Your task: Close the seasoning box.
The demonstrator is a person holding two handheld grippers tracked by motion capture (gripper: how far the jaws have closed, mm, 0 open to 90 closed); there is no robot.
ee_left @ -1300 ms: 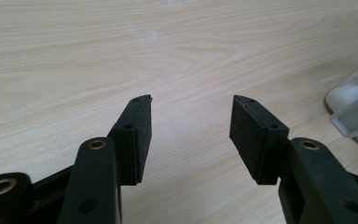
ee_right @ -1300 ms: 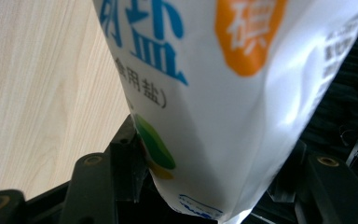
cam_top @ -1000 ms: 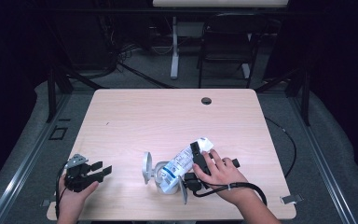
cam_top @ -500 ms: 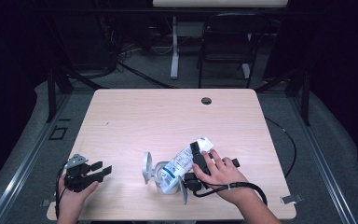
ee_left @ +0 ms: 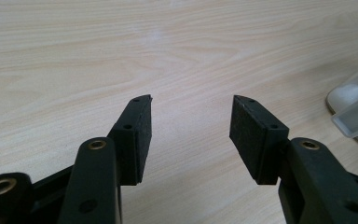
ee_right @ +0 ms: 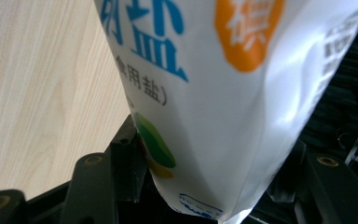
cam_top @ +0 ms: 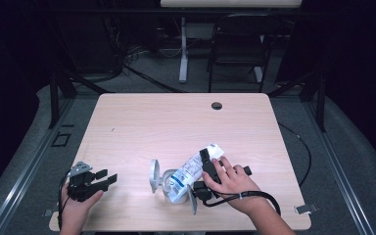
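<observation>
White plastic salt bag with blue print: clamped in right hand-held gripper, tilted over clear lidded container on table. Left hand-held gripper: open, empty. Nothing has shifted; pouring apparently pending.

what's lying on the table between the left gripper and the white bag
High view: past bare tabletop, a clear lidded container lies between the left gripper and the white bag, which the right gripper holds.

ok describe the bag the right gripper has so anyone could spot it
On the light wooden table, look at the near edge, right of centre. The soft white plastic bag sits between the right gripper jaws, over a clear round container. Only it carries blue lettering and an orange badge.
</observation>
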